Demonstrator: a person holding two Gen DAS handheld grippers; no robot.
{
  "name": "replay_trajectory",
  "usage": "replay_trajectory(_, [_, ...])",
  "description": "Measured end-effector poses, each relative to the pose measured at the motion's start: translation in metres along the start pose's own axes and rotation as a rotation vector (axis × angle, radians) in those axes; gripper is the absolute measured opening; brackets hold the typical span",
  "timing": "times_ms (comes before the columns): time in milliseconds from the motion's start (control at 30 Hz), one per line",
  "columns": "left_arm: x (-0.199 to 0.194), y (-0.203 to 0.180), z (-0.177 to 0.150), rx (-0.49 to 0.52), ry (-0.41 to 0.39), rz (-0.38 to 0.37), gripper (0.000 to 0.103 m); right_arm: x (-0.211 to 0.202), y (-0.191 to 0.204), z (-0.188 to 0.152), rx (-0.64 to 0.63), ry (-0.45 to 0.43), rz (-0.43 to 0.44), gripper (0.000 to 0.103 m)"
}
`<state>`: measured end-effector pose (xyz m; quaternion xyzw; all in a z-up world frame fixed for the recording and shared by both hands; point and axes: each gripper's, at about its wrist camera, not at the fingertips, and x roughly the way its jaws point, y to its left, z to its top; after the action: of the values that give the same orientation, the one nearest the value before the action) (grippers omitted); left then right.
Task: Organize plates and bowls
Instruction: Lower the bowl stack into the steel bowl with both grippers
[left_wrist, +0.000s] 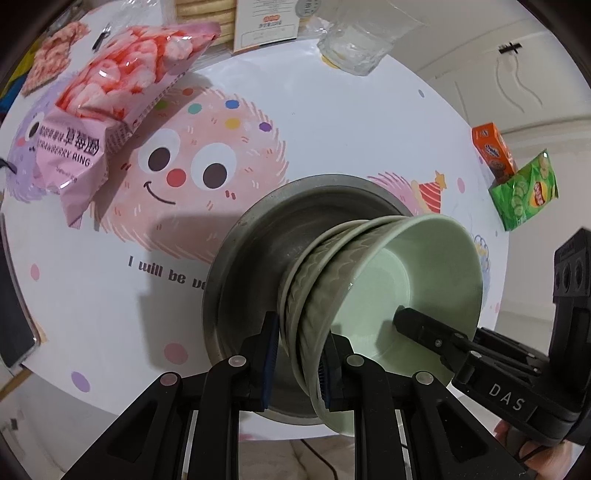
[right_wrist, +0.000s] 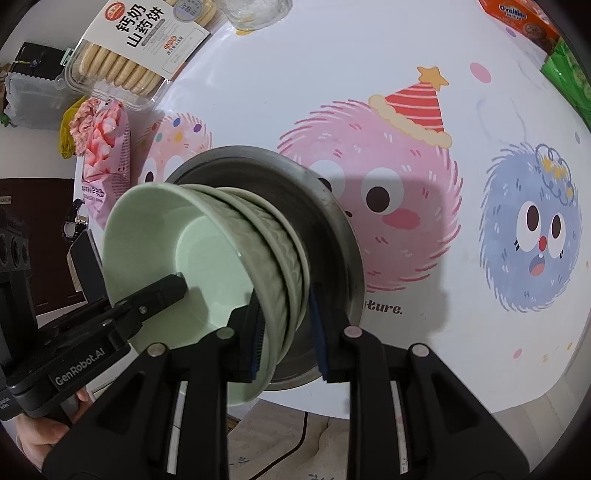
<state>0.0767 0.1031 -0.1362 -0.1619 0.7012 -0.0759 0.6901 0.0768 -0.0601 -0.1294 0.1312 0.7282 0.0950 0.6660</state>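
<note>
Green bowls, pinched at opposite rims by our left hand-held gripper and right hand-held gripper near the table edge, may slip into the steel basin if we tilt.

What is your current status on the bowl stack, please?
Left gripper and right gripper: jaws clamped on rims of stacked green bowls. Stack tilted, sitting in metal basin. Strawberry ring bag apart; nothing blocking.

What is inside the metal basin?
The metal basin holds a stack of green bowls with a pale plate beneath. Its bottom under the stack is hidden.
</note>
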Motion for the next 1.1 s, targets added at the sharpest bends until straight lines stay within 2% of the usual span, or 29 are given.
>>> replay_trajectory(200, [0.001, -0.001, -0.002, -0.006, -0.011, 0.002, 0.019, -0.004, -0.001, -0.001, 0.012, -0.020, 0.011, 0.031])
replay_trajectory(300, [-0.001, -0.003, -0.003, -0.010, -0.016, -0.012, 0.027, -0.010, -0.001, -0.001, 0.019, -0.041, 0.022, 0.032])
replay_trajectory(333, [-0.004, -0.004, -0.002, -0.009, -0.025, -0.020, 0.032, -0.013, 0.000, 0.000, 0.018, -0.049, 0.024, 0.032])
replay_trajectory(367, [-0.006, -0.005, -0.002, -0.005, -0.033, -0.022, 0.045, -0.015, 0.002, 0.000, 0.012, -0.058, 0.022, 0.035])
replay_trajectory(433, [-0.014, -0.009, -0.002, 0.018, -0.062, -0.012, 0.058, -0.021, 0.004, 0.000, 0.001, -0.077, 0.013, 0.048])
replay_trajectory(467, [-0.017, -0.010, -0.002, 0.030, -0.072, -0.006, 0.061, -0.024, 0.004, 0.000, -0.003, -0.088, 0.007, 0.052])
replay_trajectory(600, [-0.032, -0.012, -0.001, 0.047, -0.106, -0.010, 0.074, -0.036, 0.002, -0.002, 0.003, -0.122, 0.013, 0.052])
replay_trajectory(767, [-0.060, -0.012, -0.005, 0.079, -0.171, -0.016, 0.082, -0.057, 0.003, -0.007, -0.010, -0.179, 0.028, 0.052])
replay_trajectory(933, [-0.084, 0.028, -0.017, 0.042, -0.232, 0.008, 0.083, -0.076, -0.019, -0.011, 0.005, -0.227, 0.018, 0.053])
replay_trajectory(1067, [-0.068, 0.069, -0.021, -0.010, -0.191, 0.055, 0.083, -0.063, -0.045, -0.011, 0.055, -0.198, -0.012, 0.053])
replay_trajectory(1100, [-0.058, 0.080, -0.022, -0.032, -0.165, 0.041, 0.083, -0.057, -0.050, -0.012, 0.062, -0.187, -0.006, 0.053])
